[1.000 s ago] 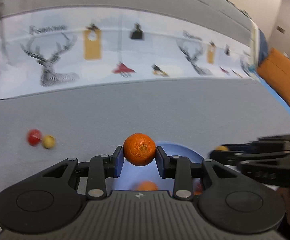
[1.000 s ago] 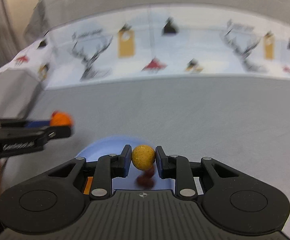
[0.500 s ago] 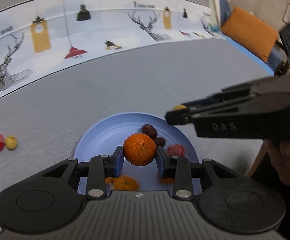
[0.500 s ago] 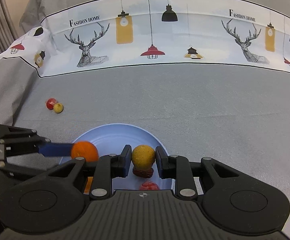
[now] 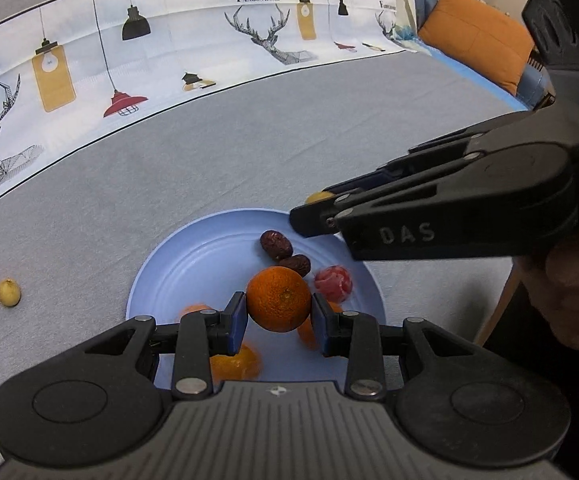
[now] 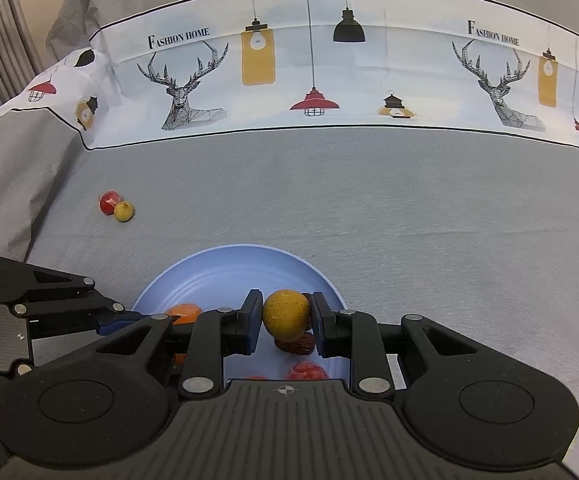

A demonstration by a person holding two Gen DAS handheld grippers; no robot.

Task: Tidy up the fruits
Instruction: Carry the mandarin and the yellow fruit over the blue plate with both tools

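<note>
Beyond left-view table edge, orange cushion [image 5: 479, 36] only.

We see grey cloth [image 6: 369, 208] w/ a deer-and-lamp printed band [image 6: 329, 72], orange cushion [image 5: 477, 36], maybe curtains [image 6: 5, 28] at left.

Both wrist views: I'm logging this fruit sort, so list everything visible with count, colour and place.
Round blue plate: one, on the grey cloth, under both grippers.
Orange mandarin: one, clamped in the left gripper above the plate.
Yellow round fruit: one, clamped in the right gripper above the plate.
Dark red dates: two, on the plate, touching.
Red wrapped fruit: one, on the plate.
Other orange fruits: at least two, on the plate, partly hidden.
Small red fruit and small yellow fruit: one each, touching, on the cloth left of the plate.
Grey tablecloth: one, with a printed deer-and-lamp border.
Orange cushion: one, far right.
Left gripper, right gripper: black.
</note>
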